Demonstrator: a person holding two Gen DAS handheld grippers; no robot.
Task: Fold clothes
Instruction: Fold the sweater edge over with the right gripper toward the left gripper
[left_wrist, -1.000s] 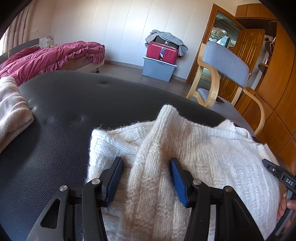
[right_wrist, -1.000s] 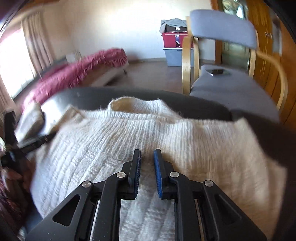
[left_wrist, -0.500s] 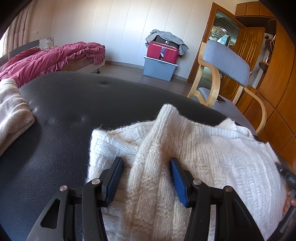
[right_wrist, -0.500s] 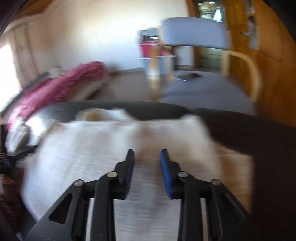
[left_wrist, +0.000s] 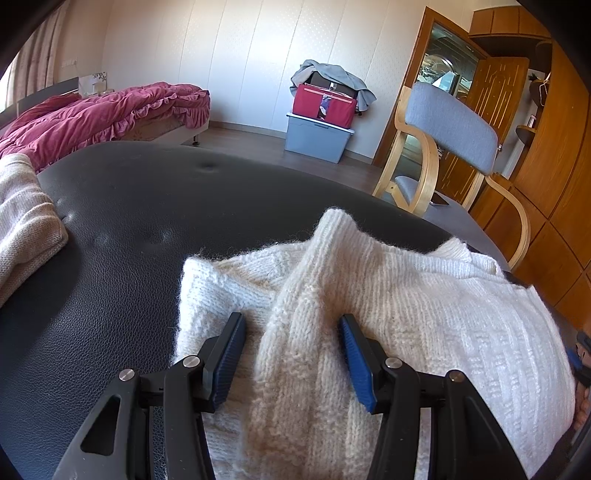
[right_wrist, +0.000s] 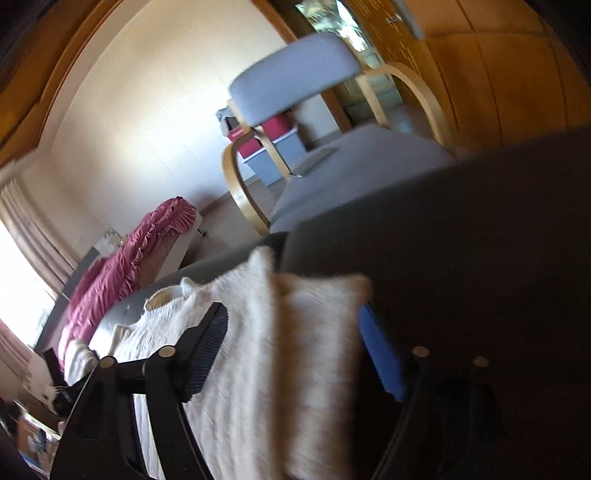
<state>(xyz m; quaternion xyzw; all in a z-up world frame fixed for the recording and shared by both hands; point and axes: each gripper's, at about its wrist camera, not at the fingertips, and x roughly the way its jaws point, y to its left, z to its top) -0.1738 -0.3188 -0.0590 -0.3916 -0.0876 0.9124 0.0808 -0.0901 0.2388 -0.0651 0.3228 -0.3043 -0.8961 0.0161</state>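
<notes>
A white knit sweater lies on the black leather surface. A raised fold of it runs up between the fingers of my left gripper, which stands open around that ridge low over the sweater's left part. The right wrist view is tilted and blurred. There my right gripper is open wide, with the sweater's right edge and corner lying between its fingers. The black surface shows to the right of the corner.
A folded beige knit garment lies at the surface's left edge. Beyond the far edge stand a grey chair with wooden arms, a bed with a red cover, a grey storage box and wooden cabinets.
My right gripper has opened from nearly shut to wide, swung to the sweater's right edge and tilted. The left gripper has stayed open around the fold.
</notes>
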